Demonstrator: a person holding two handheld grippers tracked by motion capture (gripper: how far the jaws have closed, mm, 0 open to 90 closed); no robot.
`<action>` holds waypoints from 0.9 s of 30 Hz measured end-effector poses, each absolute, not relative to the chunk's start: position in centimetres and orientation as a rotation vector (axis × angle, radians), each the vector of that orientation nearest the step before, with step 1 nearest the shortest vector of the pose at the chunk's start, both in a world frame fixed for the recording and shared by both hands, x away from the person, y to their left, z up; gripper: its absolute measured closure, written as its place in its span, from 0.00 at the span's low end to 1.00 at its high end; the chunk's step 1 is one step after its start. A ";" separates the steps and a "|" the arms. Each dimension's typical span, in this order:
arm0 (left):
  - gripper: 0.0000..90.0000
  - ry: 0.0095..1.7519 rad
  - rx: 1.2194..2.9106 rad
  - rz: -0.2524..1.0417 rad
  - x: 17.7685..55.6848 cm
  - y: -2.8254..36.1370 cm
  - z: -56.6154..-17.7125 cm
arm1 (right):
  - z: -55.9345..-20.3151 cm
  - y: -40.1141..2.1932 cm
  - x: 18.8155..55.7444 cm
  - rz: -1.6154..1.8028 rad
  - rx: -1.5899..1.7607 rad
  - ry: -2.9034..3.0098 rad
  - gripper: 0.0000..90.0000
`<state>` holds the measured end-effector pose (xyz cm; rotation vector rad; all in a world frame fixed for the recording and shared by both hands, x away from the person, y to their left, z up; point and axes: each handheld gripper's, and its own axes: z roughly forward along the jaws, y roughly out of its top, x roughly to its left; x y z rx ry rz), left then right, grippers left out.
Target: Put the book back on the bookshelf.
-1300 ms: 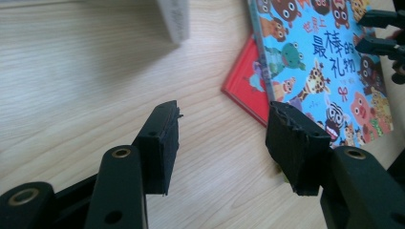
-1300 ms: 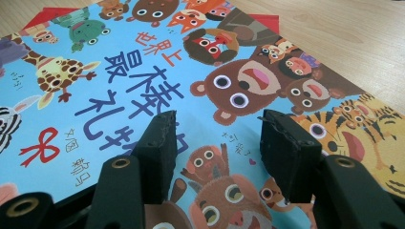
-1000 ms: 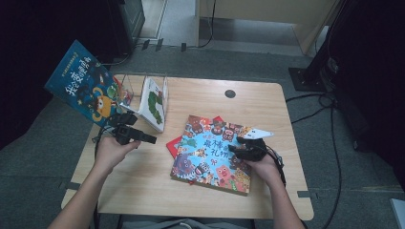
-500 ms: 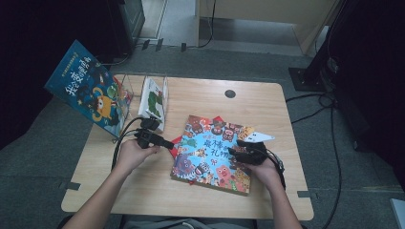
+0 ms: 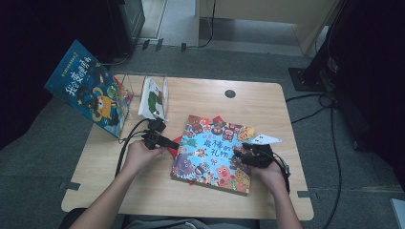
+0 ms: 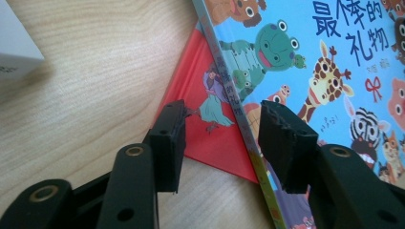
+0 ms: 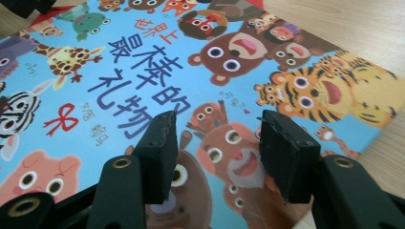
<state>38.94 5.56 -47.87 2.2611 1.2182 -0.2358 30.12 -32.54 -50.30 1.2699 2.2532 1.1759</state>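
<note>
Jaws of the left gripper have just been closing, straddling the animal book's spine ungripped; right gripper is hovering half-open above its cover.

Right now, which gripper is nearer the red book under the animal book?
Left. The left gripper straddles the exposed corner of the red book; the right gripper rests over the animal book's far side.

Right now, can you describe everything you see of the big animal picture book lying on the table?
The animal picture book lies flat and closed on the wooden table, slightly turned. Its glossy light blue cover shows cartoon animals and dark Chinese letters. A red book sticks out beneath its left edge. The left gripper straddles its spine edge, jaws just closing; the right gripper hovers open above its cover.
</note>
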 end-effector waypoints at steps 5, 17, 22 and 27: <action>0.60 1.218 2.261 -0.213 38.7 5.4 -47.9 | -50.3 -33.3 30.0 1.149 1.297 2.223 0.54; 0.64 1.154 2.285 -0.076 37.6 4.7 -48.1 | -50.1 -34.9 30.5 1.126 1.380 2.165 0.67; 0.74 1.158 2.223 -0.139 38.0 5.2 -48.5 | -50.0 -35.9 30.8 1.094 1.431 2.132 0.82; 0.85 1.160 2.207 -0.189 37.8 5.4 -48.7 | -50.4 -37.0 30.9 1.054 1.476 2.082 0.94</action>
